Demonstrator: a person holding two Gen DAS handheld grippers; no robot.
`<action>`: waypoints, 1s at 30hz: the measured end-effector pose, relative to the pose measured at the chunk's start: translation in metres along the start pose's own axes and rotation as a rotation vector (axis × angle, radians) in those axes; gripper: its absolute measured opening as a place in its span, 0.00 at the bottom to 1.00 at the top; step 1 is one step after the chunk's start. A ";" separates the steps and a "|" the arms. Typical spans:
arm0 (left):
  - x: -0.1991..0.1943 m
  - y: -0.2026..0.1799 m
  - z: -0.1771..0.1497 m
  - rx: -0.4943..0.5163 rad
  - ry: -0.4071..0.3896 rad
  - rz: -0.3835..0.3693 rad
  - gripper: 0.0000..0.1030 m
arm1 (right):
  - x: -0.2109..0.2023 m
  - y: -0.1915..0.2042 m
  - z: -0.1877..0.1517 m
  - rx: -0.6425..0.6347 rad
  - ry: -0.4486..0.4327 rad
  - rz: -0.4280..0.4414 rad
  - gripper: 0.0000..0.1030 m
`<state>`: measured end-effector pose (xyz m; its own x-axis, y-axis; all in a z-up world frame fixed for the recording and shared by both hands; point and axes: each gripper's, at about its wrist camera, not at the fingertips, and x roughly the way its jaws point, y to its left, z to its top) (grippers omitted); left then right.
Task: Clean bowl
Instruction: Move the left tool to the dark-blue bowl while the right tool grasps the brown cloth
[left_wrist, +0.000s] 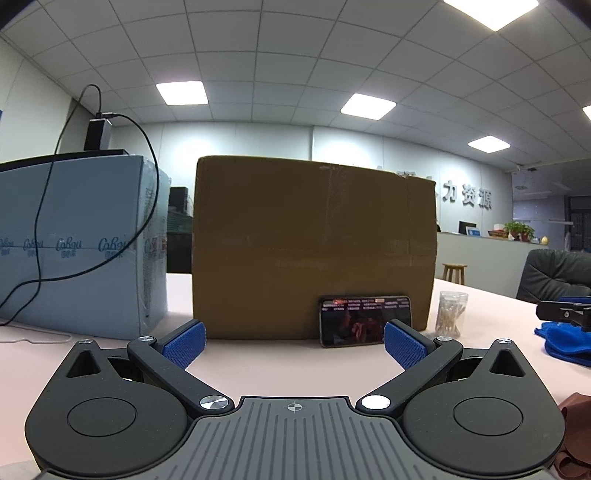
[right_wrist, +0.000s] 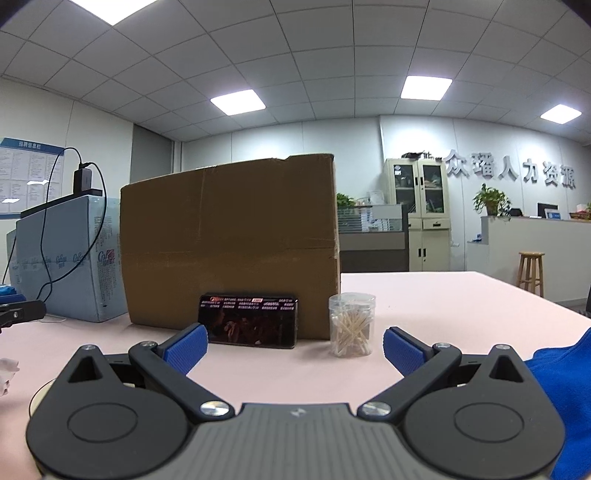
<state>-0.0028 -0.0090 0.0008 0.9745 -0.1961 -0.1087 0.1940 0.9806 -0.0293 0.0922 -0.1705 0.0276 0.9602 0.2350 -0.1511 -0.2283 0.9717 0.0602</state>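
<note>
Gaping left tongs (left_wrist: 293, 341), right tongs (right_wrist: 294, 345), bowl unseen

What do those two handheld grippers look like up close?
The left gripper and the right gripper look alike: black linkage arms with silver screws, blue textured fingertip pads, round black housings, and a ribbed grey base plate.

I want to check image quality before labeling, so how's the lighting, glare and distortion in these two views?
Left wrist view: ceiling panels blow out white, cardboard box dim and soft, fisheye bends the ceiling grid. Right wrist view: similar bright panels, phone screen dark but readable, edges vignetted, wall lettering curved.
</note>
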 end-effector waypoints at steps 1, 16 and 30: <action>0.001 0.000 0.000 -0.002 0.013 -0.010 1.00 | 0.000 0.002 0.000 -0.011 0.014 0.022 1.00; 0.011 -0.010 -0.006 0.035 0.128 -0.140 1.00 | -0.010 0.023 0.007 -0.061 0.129 0.154 0.92; 0.013 -0.009 -0.008 0.013 0.176 -0.150 1.00 | -0.039 0.039 -0.004 -0.116 0.366 0.274 0.83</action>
<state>0.0071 -0.0204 -0.0084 0.9005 -0.3364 -0.2755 0.3374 0.9403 -0.0453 0.0451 -0.1419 0.0322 0.7469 0.4559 -0.4840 -0.5022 0.8639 0.0386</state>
